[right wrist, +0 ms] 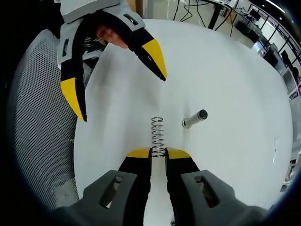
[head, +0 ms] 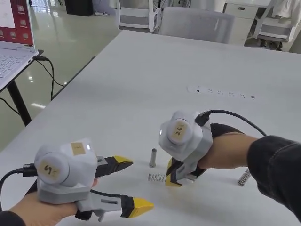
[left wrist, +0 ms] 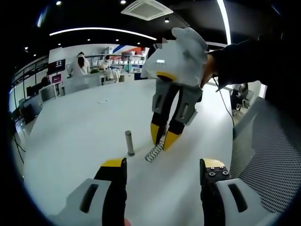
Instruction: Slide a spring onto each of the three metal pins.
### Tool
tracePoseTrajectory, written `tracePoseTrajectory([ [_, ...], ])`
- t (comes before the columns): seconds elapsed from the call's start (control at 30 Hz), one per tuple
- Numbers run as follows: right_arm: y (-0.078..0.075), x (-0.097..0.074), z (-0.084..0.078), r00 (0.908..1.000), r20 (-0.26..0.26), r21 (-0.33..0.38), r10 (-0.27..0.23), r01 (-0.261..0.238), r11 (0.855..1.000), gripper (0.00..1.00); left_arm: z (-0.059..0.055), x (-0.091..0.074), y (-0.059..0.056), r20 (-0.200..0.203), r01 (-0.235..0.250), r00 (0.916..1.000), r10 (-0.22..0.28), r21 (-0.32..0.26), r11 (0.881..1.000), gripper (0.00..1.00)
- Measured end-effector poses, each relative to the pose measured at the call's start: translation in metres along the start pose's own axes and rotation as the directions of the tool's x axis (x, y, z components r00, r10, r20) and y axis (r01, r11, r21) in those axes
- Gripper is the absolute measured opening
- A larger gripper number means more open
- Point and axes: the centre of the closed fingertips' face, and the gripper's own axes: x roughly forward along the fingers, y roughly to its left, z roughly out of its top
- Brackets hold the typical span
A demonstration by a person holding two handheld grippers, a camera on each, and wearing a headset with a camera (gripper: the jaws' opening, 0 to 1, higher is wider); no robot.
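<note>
Left tongs (head: 136, 183) sit at the near-left of my head view, held low over the white table (head: 141, 84). Their jaws are spread wide with nothing gripped, and the yellow ends point right toward the work. From their own camera, I see the pin and the spring beyond the gap between the two jaws.

Next along is the metal pin (head: 153, 157), standing upright on the table by itself, bare. Just to its right and a little nearer to me is the spring (head: 156, 177), on its side, close to the pin's foot but not touching it.

The spring's right end is pinched by the right tongs (head: 170, 181), whose jaws are drawn in narrow around that end and angled down at the tabletop. In the right gripper view the coil runs straight out from between the two jaws, with the pin off to one side. I can't tell whether the spring's free end rests on the table.

Farthest right, a second spring (head: 244, 177) lies on the table beside my dark sleeve (head: 277, 165), well apart from the pin.
</note>
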Motion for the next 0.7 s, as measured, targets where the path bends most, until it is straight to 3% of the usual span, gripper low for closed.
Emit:
tracePoseTrajectory([
  [0.7, 0.023, -0.032, 0.000, 0.9997, 0.020, -0.021, -0.011, 0.011, 1.000, 0.13, 0.009, 0.011, -0.013, -0.002, 0.063, 0.9980, -0.063, 0.053, 0.997, 0.53],
])
